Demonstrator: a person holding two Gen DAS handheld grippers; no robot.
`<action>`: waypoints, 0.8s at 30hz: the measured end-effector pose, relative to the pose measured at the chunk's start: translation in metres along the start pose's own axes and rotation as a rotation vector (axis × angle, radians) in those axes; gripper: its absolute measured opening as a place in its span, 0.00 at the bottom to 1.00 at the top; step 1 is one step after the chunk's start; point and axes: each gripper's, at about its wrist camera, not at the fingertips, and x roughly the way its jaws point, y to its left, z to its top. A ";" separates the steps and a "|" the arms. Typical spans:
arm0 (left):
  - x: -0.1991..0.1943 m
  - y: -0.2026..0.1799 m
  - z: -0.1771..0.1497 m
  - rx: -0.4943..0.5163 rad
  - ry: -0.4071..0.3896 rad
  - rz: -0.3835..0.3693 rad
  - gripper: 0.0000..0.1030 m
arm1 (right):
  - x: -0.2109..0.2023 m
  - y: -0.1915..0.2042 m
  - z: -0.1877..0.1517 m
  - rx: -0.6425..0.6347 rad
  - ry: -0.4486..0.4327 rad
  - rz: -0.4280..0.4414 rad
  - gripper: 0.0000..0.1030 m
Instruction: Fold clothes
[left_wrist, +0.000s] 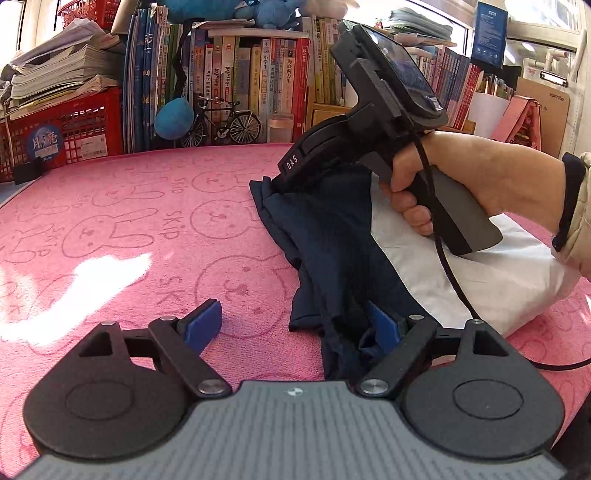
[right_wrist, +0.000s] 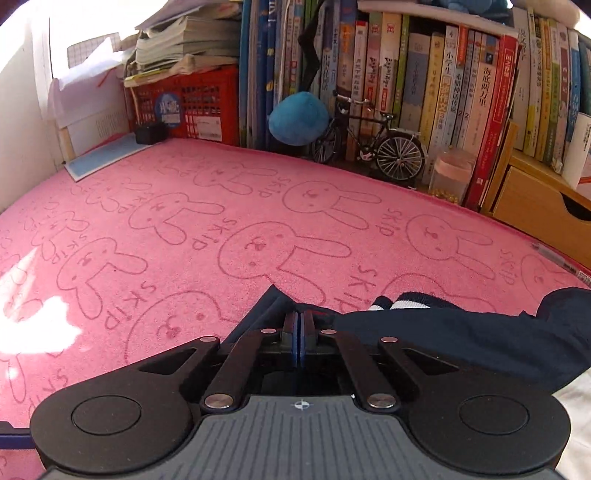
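A navy garment (left_wrist: 332, 240) with a white part (left_wrist: 480, 273) lies crumpled on the pink rabbit-print cloth (left_wrist: 147, 221) that covers the table. My left gripper (left_wrist: 293, 325) is open at the garment's near end. Its left blue pad (left_wrist: 201, 325) rests on bare pink cloth, and navy fabric drapes over its right pad (left_wrist: 384, 326). A hand (left_wrist: 443, 177) holds my right gripper (left_wrist: 269, 182) at the garment's far corner. In the right wrist view the right gripper (right_wrist: 298, 332) is shut, with the navy garment (right_wrist: 461, 339) bunched around its fingers and a striped cuff (right_wrist: 399, 302) beside them.
Books (right_wrist: 443, 92) line the back edge, with a red crate (right_wrist: 188, 107) under paper stacks at the left. A toy bicycle (right_wrist: 369, 144), a blue plush ball (right_wrist: 297, 118) and a jar (right_wrist: 448, 173) stand before the books. A black cable (left_wrist: 447, 266) crosses the white fabric.
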 end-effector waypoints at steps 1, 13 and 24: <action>0.000 0.000 0.000 -0.002 -0.001 0.000 0.83 | 0.004 -0.001 0.003 0.011 -0.003 -0.004 0.01; -0.006 0.006 0.001 -0.033 -0.004 0.008 0.84 | -0.072 -0.035 -0.011 0.099 -0.155 0.091 0.56; -0.053 0.040 0.007 -0.176 0.032 0.189 0.95 | -0.207 -0.132 -0.170 0.306 -0.149 0.055 0.44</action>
